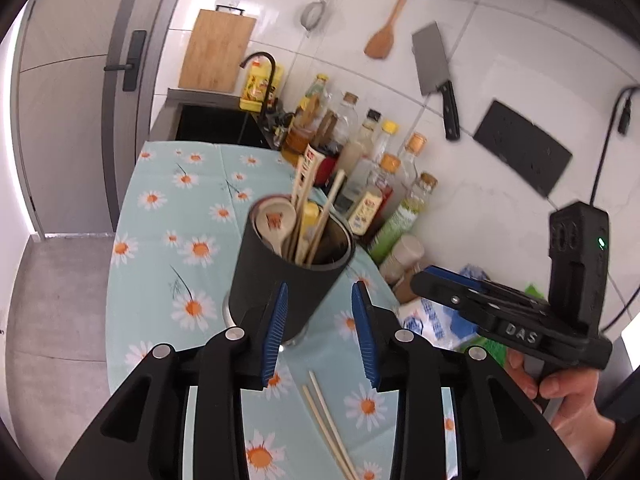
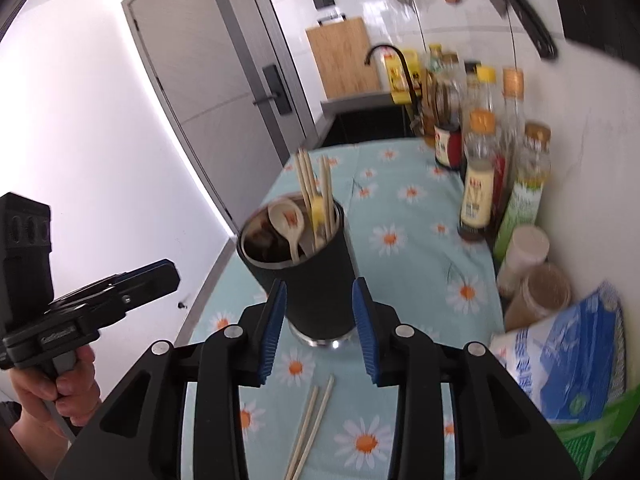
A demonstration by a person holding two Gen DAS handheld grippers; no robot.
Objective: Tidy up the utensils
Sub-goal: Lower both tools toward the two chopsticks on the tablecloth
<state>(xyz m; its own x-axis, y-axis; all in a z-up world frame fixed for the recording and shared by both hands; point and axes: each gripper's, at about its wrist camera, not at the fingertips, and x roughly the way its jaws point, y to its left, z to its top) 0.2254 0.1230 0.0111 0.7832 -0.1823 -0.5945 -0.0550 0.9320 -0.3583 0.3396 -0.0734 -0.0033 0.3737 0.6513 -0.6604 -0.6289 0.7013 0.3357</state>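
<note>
A black utensil cup (image 1: 276, 280) stands on the daisy-print cloth; it also shows in the right wrist view (image 2: 316, 280). It holds a white ceramic spoon (image 1: 274, 224), several wooden chopsticks (image 1: 320, 216) and a yellow-handled utensil (image 1: 310, 216). A loose pair of chopsticks (image 1: 328, 428) lies on the cloth in front of the cup, also in the right wrist view (image 2: 310, 428). My left gripper (image 1: 320, 332) is open and empty above the cup's base. My right gripper (image 2: 320, 332) is open and empty, just in front of the cup. Each gripper shows in the other's view, jaws together there.
Several sauce and oil bottles (image 2: 480, 168) line the tiled wall on the right. Jars (image 2: 536, 292) and a blue-white bag (image 2: 568, 352) sit at the near right. A sink with black faucet (image 2: 396, 76) lies beyond the cloth. A cleaver (image 1: 436, 76) hangs on the wall.
</note>
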